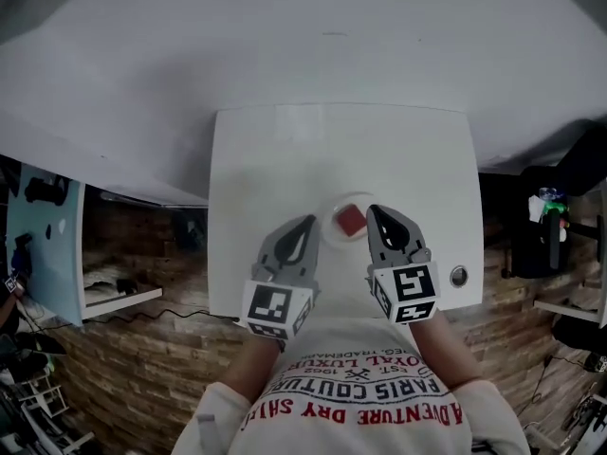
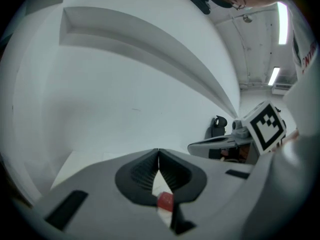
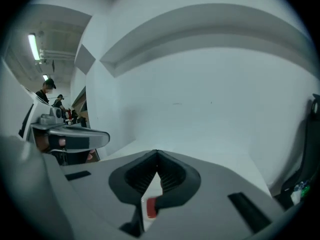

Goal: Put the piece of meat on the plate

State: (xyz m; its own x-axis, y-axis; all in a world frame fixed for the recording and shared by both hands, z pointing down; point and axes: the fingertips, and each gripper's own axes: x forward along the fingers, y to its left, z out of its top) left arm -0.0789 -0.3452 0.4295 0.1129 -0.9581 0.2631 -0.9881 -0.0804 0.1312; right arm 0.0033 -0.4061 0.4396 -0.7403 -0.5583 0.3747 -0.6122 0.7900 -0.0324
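Meat (image 1: 353, 220): one red piece on one white plate (image 1: 329, 227).

Grey left gripper (image 1: 307, 223) and right gripper (image 1: 373, 211), black ribbed fingers (image 2: 142, 175), white shirt (image 1: 365, 404) with red lettering.

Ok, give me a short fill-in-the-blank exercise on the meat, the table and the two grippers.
1. The red piece of meat lies on a round white ____.
2. The plate stands on a table whose colour is ____.
3. The left gripper and the right gripper hang above the plate, holding nothing, each with its jaws ____.

Missing words: plate; white; shut.
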